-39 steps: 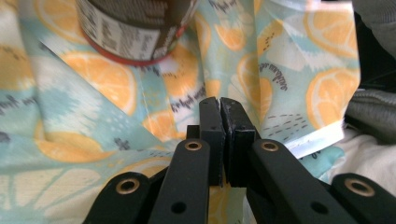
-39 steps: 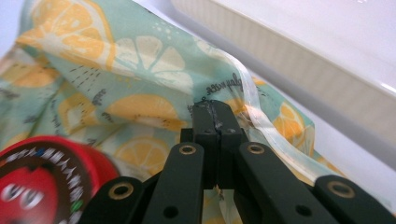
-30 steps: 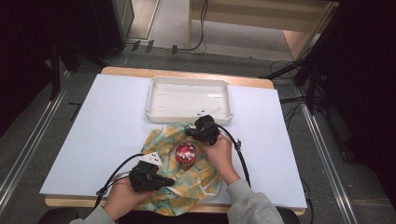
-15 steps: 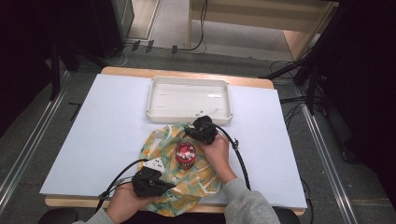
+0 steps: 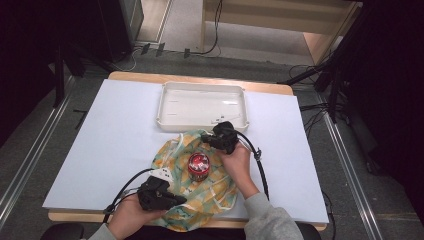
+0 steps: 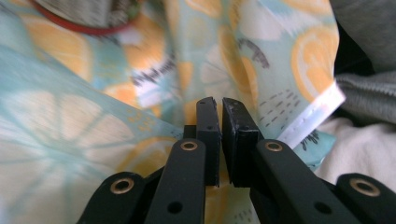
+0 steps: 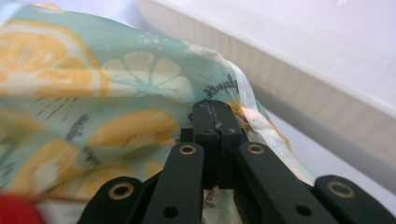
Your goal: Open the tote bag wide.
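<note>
Just in front of the white tray (image 5: 202, 106), on the white table (image 5: 100, 145), lies the lemon-print cloth (image 5: 215, 192), spread and rumpled, with the red can (image 5: 198, 166) standing upright near its middle. Looks like wrapping the can in the cloth, and barely begun: can fully uncovered, no corner folded over it yet. At the cloth's edge nearest the tray, right gripper (image 7: 217, 112), jaws pressed together on a fold of the fabric, that edge lifted a little off the table. At the cloth's opposite edge, farthest from the tray, left gripper (image 6: 219, 105), jaws nearly together with a thin gap between them; cannot tell whether any cloth is caught between them. Left to do, by this judgement: bringing both edges up and over the can and closing the bundle.
</note>
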Demonstrator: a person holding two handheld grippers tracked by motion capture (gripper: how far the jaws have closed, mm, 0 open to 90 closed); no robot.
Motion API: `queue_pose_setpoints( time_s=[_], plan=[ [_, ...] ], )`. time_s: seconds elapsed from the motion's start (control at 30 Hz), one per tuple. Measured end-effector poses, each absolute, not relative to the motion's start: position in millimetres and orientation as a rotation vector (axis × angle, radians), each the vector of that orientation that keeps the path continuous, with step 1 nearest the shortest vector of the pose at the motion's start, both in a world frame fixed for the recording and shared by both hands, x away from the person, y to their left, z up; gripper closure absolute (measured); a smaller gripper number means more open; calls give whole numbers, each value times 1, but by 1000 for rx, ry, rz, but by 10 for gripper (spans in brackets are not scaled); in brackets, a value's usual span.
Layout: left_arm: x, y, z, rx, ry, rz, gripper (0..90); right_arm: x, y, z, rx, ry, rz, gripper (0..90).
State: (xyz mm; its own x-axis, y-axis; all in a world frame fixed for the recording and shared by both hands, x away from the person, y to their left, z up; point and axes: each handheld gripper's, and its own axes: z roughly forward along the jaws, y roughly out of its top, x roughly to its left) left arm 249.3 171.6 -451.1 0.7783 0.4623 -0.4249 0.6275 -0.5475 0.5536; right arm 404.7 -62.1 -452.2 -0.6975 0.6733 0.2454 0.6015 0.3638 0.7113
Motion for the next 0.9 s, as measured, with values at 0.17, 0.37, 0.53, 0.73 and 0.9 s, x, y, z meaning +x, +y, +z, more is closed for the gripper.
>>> queue_pose_setpoints(
  time_s=[0.17,0.37,0.53,0.73,0.9],
  plan=[
    [255,177,-437,2234,814,-228,844,395,-69,-434,1147,2503,1298,900],
    [269,183,-422,2216,805,-196,833,380,-74,-417,1095,2545,1297,900],
    [281,185,-415,2230,814,-167,834,376,-81,-417,1108,2557,1269,900],
    [301,189,-408,2204,848,-141,838,360,-90,-416,1108,2572,1276,900],
    [320,189,-405,2190,871,-123,843,349,-95,-421,1099,2605,1244,900]
  ],
)
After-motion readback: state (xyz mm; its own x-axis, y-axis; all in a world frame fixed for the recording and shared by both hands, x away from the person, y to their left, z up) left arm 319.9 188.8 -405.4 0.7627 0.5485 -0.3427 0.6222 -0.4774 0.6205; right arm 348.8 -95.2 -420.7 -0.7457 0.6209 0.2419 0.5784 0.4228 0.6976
